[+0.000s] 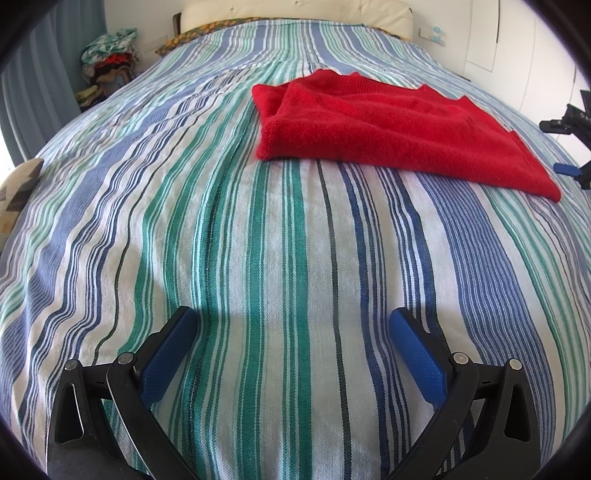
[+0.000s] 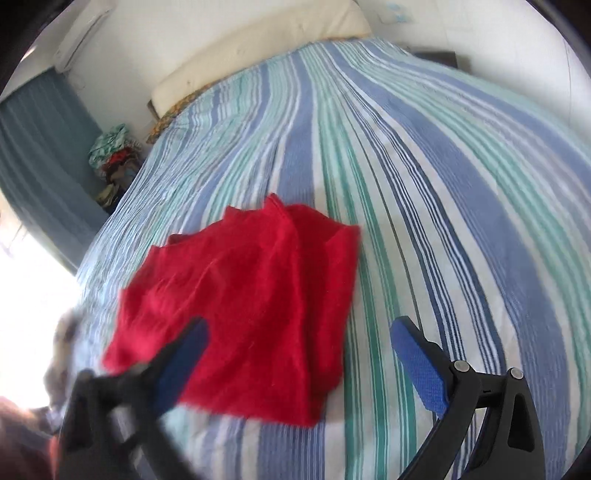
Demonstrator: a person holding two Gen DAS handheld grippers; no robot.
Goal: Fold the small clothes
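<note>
A red knitted garment [image 1: 388, 129] lies folded flat on the striped bedspread [image 1: 258, 240], ahead and to the right of my left gripper [image 1: 291, 321]. The left gripper is open and empty, low over the bedspread, well short of the garment. In the right wrist view the same red garment [image 2: 251, 295] lies just ahead. My right gripper [image 2: 299, 332] is open and empty above its near edge, with the left finger [image 2: 177, 354] over the cloth and the right finger [image 2: 417, 358] over the bedspread [image 2: 424, 184]. The right gripper also shows at the right edge of the left wrist view [image 1: 570, 147].
A cream headboard [image 1: 295, 14] stands at the far end of the bed. A pile of mixed clothes [image 1: 107, 62] sits beside the bed at the far left, next to a blue curtain [image 1: 40, 74]. A patterned cushion [image 1: 18, 192] lies at the left edge.
</note>
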